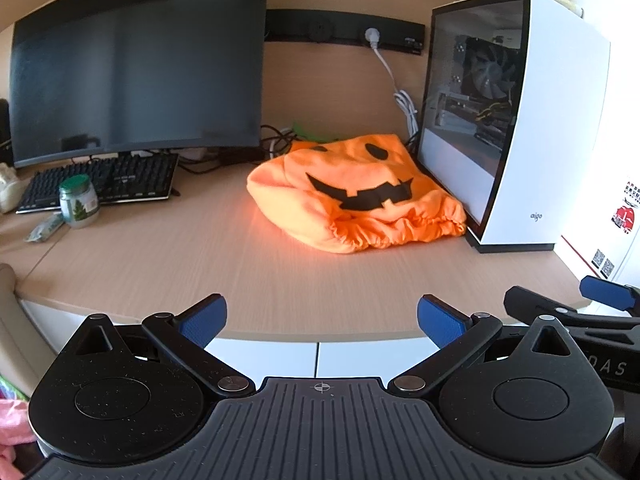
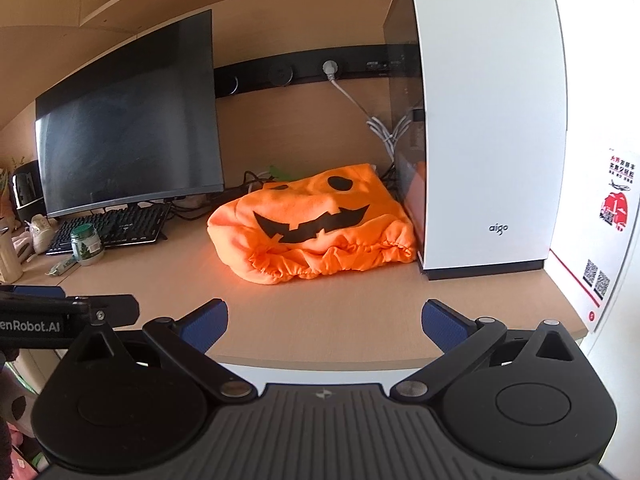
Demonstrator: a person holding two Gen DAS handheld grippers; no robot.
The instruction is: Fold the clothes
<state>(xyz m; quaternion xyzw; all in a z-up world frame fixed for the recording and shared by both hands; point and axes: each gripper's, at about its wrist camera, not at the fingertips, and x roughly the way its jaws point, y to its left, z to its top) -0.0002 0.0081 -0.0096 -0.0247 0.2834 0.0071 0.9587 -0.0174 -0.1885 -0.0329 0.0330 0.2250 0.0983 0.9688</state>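
Note:
An orange pumpkin-face garment [image 1: 360,196] lies crumpled on the wooden desk [image 1: 200,264], against the white computer case [image 1: 532,120]; its gathered hem faces me. It also shows in the right wrist view [image 2: 316,226]. My left gripper [image 1: 320,320] is open and empty, held at the desk's front edge, well short of the garment. My right gripper [image 2: 324,324] is open and empty, also at the front edge, to the right of the left one. The right gripper's fingers [image 1: 600,296] show at the right of the left wrist view.
A dark monitor [image 1: 136,64] and keyboard [image 1: 100,180] stand at the back left, with a green-lidded jar [image 1: 78,200] in front. Cables [image 1: 400,92] run from a wall socket strip behind the garment. The computer case [image 2: 488,120] blocks the right side.

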